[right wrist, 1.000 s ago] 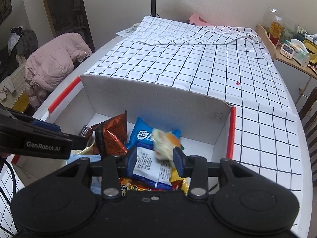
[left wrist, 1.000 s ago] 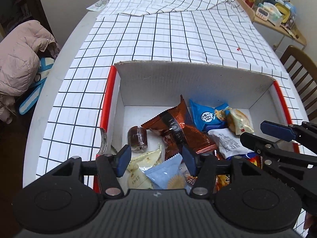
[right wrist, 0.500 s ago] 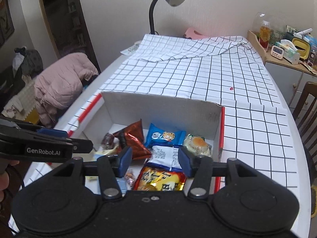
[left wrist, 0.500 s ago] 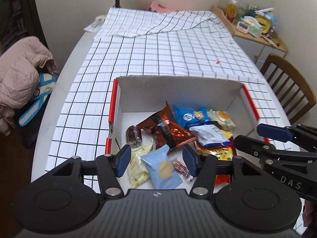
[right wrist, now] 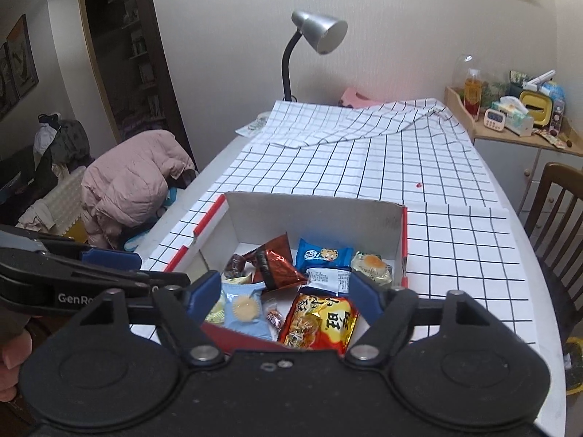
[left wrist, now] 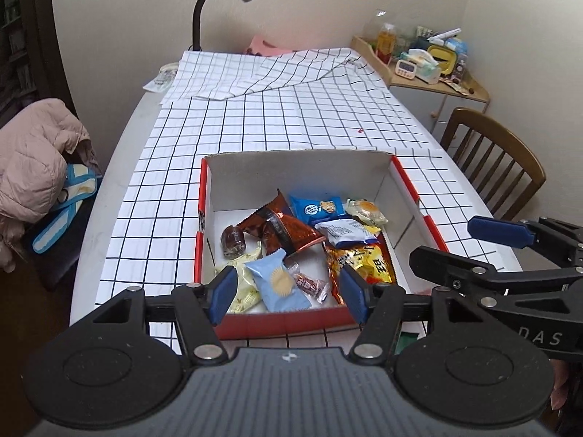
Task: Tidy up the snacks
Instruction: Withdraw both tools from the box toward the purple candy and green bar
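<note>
A red-and-white cardboard box (left wrist: 302,167) (right wrist: 313,215) on the checked tablecloth holds several snack packs: a brown foil bag (left wrist: 280,224) (right wrist: 275,264), a blue biscuit pack (left wrist: 317,208) (right wrist: 323,255), a light blue cake pack (left wrist: 278,284) (right wrist: 245,309), an orange noodle pack (left wrist: 362,260) (right wrist: 320,322) and a clear-wrapped bun (left wrist: 366,211) (right wrist: 371,266). My left gripper (left wrist: 288,293) is open and empty, raised above the box's near edge. My right gripper (right wrist: 286,296) is open and empty, also raised above the near edge; it shows at right in the left wrist view (left wrist: 470,251).
A desk lamp (right wrist: 317,32) stands at the table's far end. A folded part of the cloth (left wrist: 277,73) lies there. A wooden chair (left wrist: 499,167) is at the right. A pink jacket (right wrist: 135,178) lies on a seat to the left. A cluttered side shelf (right wrist: 510,116) stands far right.
Both grippers have pulled up and back from inside the box, so the whole box and room now show. The bun now lies in the box's right part.
</note>
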A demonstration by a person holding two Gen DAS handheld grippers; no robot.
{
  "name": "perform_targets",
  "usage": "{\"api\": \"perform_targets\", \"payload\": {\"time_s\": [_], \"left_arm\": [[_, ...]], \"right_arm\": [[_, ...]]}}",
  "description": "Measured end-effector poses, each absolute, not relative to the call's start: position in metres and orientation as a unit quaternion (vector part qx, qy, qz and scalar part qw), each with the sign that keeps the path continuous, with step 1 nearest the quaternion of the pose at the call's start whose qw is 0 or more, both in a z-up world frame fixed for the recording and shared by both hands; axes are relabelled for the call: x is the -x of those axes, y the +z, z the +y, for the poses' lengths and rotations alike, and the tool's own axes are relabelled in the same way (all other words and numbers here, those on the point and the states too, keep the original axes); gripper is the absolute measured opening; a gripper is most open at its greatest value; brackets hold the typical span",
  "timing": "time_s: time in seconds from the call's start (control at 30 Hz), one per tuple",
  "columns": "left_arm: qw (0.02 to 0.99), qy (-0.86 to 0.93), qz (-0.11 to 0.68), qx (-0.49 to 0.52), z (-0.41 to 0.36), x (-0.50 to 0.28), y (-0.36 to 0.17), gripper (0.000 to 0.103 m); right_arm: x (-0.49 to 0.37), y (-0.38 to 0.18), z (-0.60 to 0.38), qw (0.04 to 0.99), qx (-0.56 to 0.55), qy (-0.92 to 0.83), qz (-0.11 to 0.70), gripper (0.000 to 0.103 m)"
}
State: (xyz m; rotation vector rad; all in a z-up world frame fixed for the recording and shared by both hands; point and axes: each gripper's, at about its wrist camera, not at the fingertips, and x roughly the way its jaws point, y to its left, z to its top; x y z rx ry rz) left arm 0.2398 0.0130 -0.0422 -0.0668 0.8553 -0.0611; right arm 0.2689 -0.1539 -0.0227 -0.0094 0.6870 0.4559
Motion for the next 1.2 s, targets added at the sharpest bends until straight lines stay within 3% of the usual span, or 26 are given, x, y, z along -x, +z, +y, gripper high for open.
{"api": "perform_targets", "payload": {"time_s": [0.23, 0.37, 0.43, 0.6, 0.7, 1.2], "left_arm": [[0.913, -0.039, 0.404, 0.032, 0.013, -0.214, -0.038, 0.064], [0.912, -0.043, 0.405, 0.047, 0.016, -0.204, -0.039, 0.076], [0.912, -0.047, 0.404, 0.053, 0.017, -0.199, -0.041, 0.076], [0.909, -0.052, 0.409, 0.062, 0.015, -0.193, -0.049, 0.077], [0.906, -0.056, 0.414, 0.065, 0.013, -0.191, -0.056, 0.088], [0.868, -0.012, 0.492, 0.066, -0.017, -0.208, -0.132, 0.089]], "right_arm": [[-0.238, -0.015, -0.155, 0.925, 0.008, 0.217, 0.313, 0.092], [-0.225, -0.015, -0.158, 0.927, 0.007, 0.214, 0.309, 0.098], [-0.219, -0.016, -0.160, 0.928, 0.005, 0.211, 0.306, 0.100], [-0.207, -0.025, -0.167, 0.931, 0.003, 0.196, 0.309, 0.102], [-0.203, -0.033, -0.171, 0.934, 0.015, 0.177, 0.311, 0.102], [-0.210, -0.109, -0.204, 0.915, -0.001, 0.094, 0.393, 0.102]]}}
